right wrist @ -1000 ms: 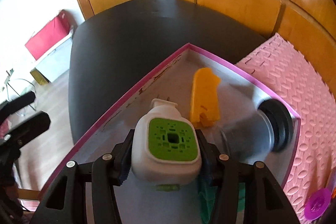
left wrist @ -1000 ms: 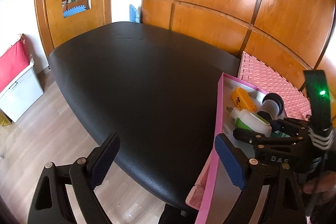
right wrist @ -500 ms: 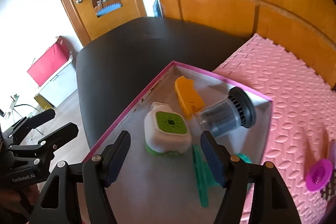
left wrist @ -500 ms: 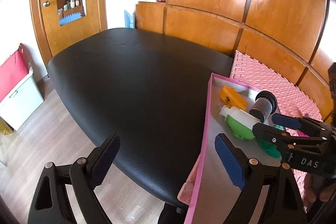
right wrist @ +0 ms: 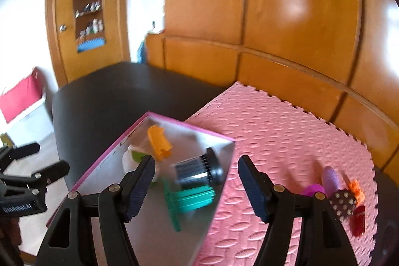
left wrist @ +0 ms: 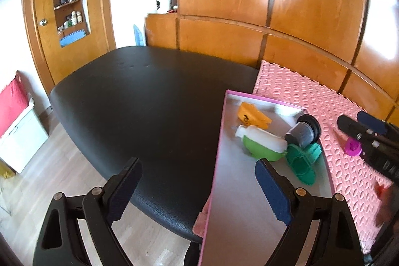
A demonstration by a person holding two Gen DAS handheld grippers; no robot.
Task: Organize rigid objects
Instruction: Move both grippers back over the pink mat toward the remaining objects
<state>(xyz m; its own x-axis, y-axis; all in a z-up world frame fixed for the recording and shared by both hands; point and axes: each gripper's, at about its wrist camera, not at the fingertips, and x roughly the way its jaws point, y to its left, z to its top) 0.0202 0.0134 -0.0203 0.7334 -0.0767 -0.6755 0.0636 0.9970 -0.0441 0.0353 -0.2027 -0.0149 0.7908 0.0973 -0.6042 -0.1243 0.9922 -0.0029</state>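
Both my grippers released, left gripper [left wrist: 197,191] empty at lower centre, right gripper [right wrist: 195,188] jaws just widened, nothing between, green-and-white device [left wrist: 261,145] resting in pink-rimmed tray [left wrist: 219,138].

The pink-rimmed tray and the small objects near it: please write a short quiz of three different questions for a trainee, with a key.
1. True or false: the white and green plug-in device lies inside the pink-rimmed tray.
2. Which surface holds the round magenta plastic disc? A) black padded table B) pink foam mat C) tray
3. Fill in: between the open jaws of the right gripper there is ____ held.

Key
1. True.
2. B, the pink foam mat; the black padded table lies to its left.
3. Nothing; the dark ribbed cylinder lies in the tray beyond.
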